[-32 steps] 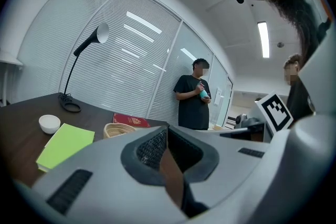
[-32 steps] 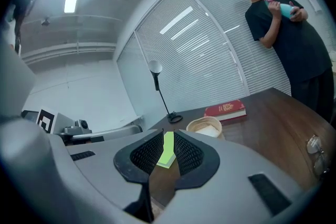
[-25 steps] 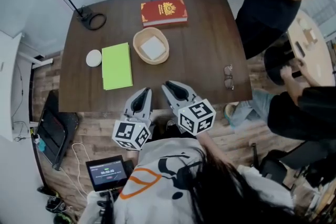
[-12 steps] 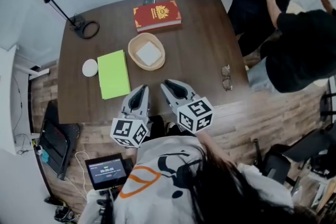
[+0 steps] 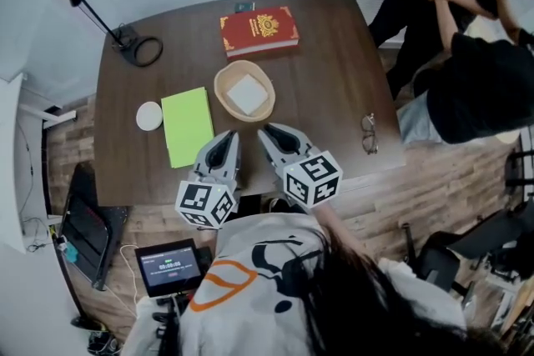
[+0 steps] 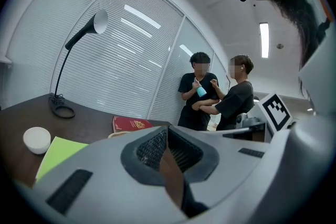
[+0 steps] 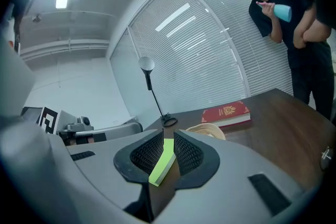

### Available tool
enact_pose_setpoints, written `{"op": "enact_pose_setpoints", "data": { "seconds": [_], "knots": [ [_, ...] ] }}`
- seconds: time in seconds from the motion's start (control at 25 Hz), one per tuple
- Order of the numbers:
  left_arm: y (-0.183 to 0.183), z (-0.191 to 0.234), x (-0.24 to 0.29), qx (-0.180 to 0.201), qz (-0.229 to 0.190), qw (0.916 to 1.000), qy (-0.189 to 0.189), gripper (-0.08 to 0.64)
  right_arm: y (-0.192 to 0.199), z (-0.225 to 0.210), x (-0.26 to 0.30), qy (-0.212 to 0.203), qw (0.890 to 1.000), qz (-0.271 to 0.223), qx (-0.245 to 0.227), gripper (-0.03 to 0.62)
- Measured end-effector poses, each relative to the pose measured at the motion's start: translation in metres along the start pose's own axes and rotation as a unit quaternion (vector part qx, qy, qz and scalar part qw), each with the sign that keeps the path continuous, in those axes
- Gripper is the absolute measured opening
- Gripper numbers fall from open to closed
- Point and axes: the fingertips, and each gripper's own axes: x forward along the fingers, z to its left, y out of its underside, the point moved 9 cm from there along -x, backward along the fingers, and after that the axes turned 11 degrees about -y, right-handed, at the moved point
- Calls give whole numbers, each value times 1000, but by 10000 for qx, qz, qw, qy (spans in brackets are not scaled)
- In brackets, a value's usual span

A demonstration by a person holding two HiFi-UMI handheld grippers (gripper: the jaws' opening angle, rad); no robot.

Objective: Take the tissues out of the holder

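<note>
My left gripper point(image 5: 227, 139) and right gripper point(image 5: 271, 133) hover side by side over the near edge of the desk point(image 5: 334, 71). On both, the jaws are only narrowly apart and there is nothing between them. Just beyond their tips, near the middle of the desk, stands the holder point(image 5: 224, 83), a woven bowl, with the white tissues point(image 5: 248, 94) lying flat inside. A green notebook point(image 5: 187, 125) lies left of it, a red book point(image 5: 259, 31) at the far edge, and glasses point(image 5: 368, 132) near the right edge.

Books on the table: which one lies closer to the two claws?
The bright green notebook, left of the basket and near the left claw; the red book sits at the far edge.
</note>
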Motion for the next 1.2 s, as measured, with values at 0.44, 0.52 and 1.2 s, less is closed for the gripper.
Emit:
{"op": "enact_pose_setpoints", "data": {
  "seconds": [0.44,0.52,1.2],
  "knots": [
    [-10,37,21,-60,91,9995,299,0,-6,-15,43,144,9993,329,-125,69],
    [-11,43,25,-65,107,9993,349,0,-6,-20,50,171,9988,428,-159,69],
    [-3,74,50,-172,406,9970,642,0,-11,-74,101,-37,9872,1416,-727,69]
  ]
}}
